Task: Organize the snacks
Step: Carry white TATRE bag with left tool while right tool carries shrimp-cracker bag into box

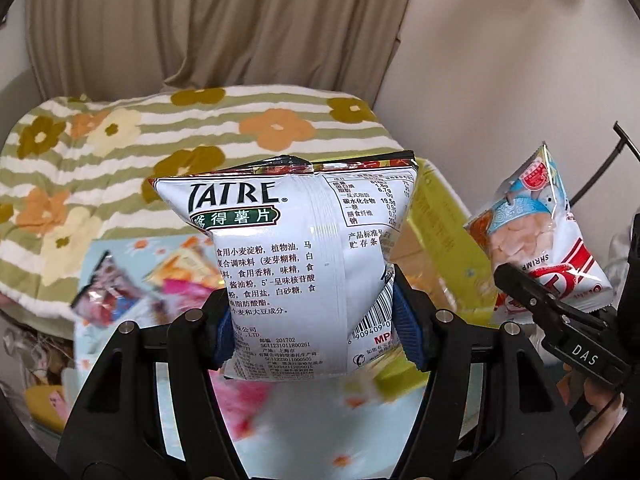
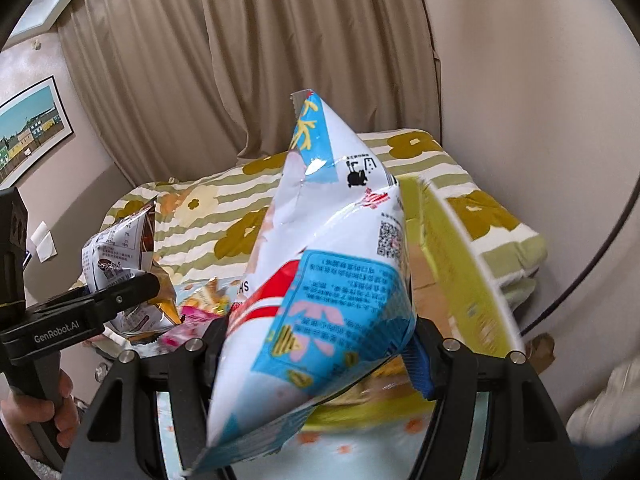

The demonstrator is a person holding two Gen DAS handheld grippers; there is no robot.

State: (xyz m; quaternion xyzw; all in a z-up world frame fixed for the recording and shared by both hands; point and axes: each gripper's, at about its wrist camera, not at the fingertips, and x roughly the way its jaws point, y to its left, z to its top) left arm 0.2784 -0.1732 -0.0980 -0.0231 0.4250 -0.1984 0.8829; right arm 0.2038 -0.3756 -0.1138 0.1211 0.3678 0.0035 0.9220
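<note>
yellow box [image 1: 436, 216] right | snack packets [image 1: 120, 292] below | floral blanket [image 1: 120, 148] behind

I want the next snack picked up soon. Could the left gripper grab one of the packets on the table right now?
Probably not. The left gripper is shut on the chip bag, so its jaws are full, and it is held above the packets. It would have to drop the bag off first.
</note>
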